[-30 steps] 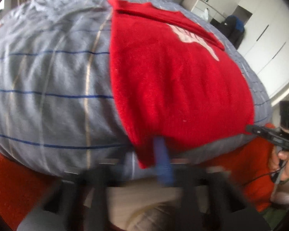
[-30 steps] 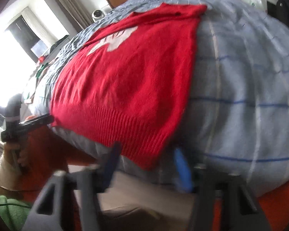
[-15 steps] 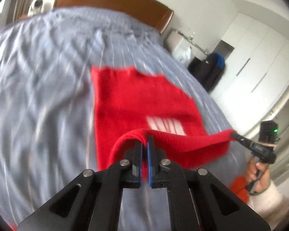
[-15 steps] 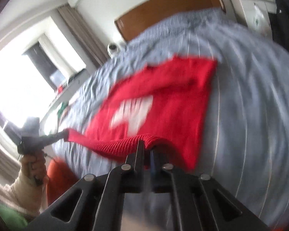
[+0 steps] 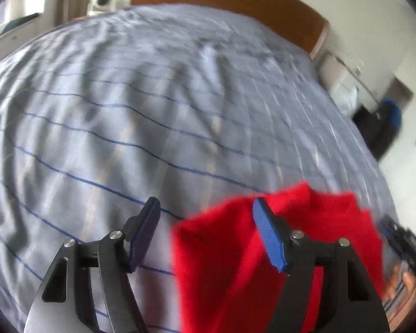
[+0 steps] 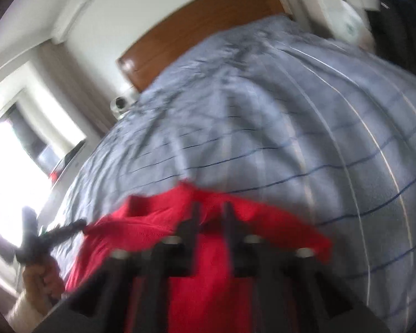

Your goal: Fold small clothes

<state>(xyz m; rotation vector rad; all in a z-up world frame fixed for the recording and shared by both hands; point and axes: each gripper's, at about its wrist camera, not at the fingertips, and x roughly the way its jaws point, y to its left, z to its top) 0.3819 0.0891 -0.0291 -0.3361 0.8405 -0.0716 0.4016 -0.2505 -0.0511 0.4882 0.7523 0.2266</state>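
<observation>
A red knit sweater [image 5: 230,263] lies folded over on the grey-blue striped bedspread [image 5: 124,105]. My left gripper [image 5: 205,222] is open above its left edge, with nothing between the blue pads [image 5: 269,238]. In the right wrist view the sweater [image 6: 208,283] lies bunched under my right gripper [image 6: 210,216], whose fingers stand slightly apart over the red cloth; the blur hides whether they touch it. The left gripper also shows at the left in the right wrist view [image 6: 66,230].
A wooden headboard [image 5: 235,2] stands at the far end of the bed. A white nightstand [image 5: 341,83] and a dark bag [image 5: 380,130] stand to the right. A window [image 6: 11,161] is at the left.
Both grippers carried the sweater's hem forward over its body. The left gripper has opened and let go. The right jaws have parted slightly.
</observation>
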